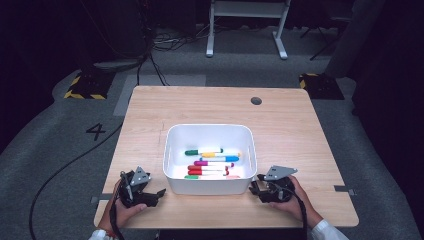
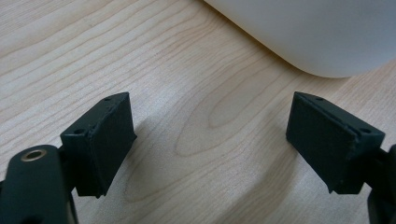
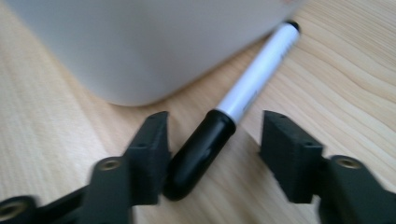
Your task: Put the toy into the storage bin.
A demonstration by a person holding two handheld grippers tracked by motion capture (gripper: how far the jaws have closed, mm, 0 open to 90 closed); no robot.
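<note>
Right gripper (image 3: pixel 212 149) half-open astride black-capped white marker (image 3: pixel 233 102) lying on wooden table (image 3: pixel 336 84) just right of white plastic bin (image 3: pixel 140 46), pads not yet clamped, long axis running away from jaws; left gripper (image 2: pixel 210 140) open, empty.

So the white bin (image 1: pixel 210 186) sits right between my two grippers, and its near wall blocks any straight path across. Bare bench (image 1: pixel 210 105) behind it and along both sides is wide open. On my right, a black-capped marker (image 3: pixel 219 126) lies against the bin's corner, leaving a slim gap on one side, and the bin's inside is cluttered with markers (image 1: pixel 212 162)
</note>
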